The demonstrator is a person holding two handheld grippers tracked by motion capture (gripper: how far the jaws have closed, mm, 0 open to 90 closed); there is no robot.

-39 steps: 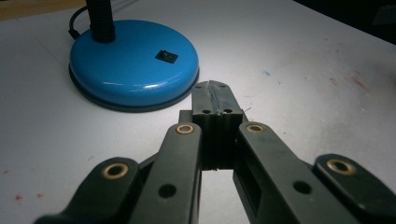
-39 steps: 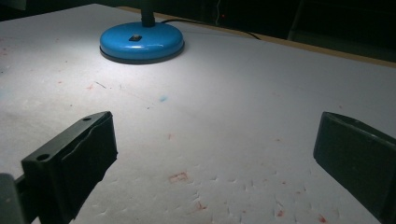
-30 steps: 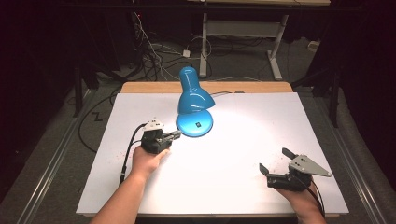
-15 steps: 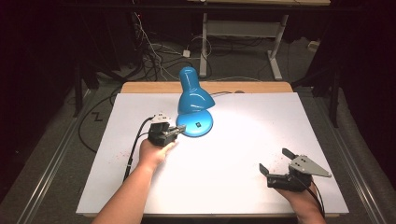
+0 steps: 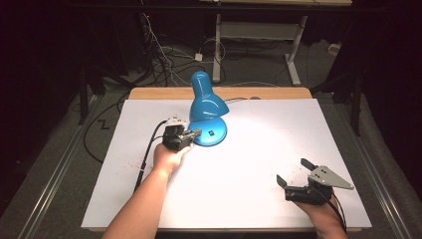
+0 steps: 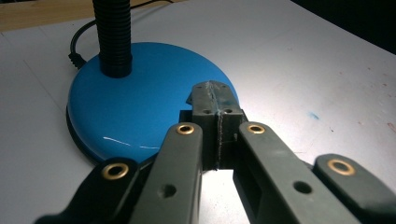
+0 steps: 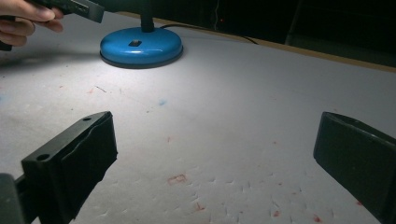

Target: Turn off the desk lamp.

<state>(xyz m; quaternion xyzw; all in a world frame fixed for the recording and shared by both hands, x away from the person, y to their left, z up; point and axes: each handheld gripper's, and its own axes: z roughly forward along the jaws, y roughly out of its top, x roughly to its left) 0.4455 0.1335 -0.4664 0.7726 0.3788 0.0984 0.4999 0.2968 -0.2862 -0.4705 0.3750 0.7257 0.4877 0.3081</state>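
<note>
the left gripper point(image 5: 195, 133), fingers pressed together, hovers over the blue lamp base point(image 6: 140, 93); the right gripper point(image 5: 293, 172) fingers stand wide apart, empty.

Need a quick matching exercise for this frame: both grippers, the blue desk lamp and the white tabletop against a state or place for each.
Column 1:
1. left gripper
2. right gripper
3. glossy blue desk lamp with round base
4. white tabletop

Column 2:
A. jaws spread wide, nothing between them
B. speckled with small red marks
C. jaws shut, tips over the lamp's base
D. stands lit at the far middle of the table

Pairs: 1-C, 2-A, 3-D, 4-B
</note>
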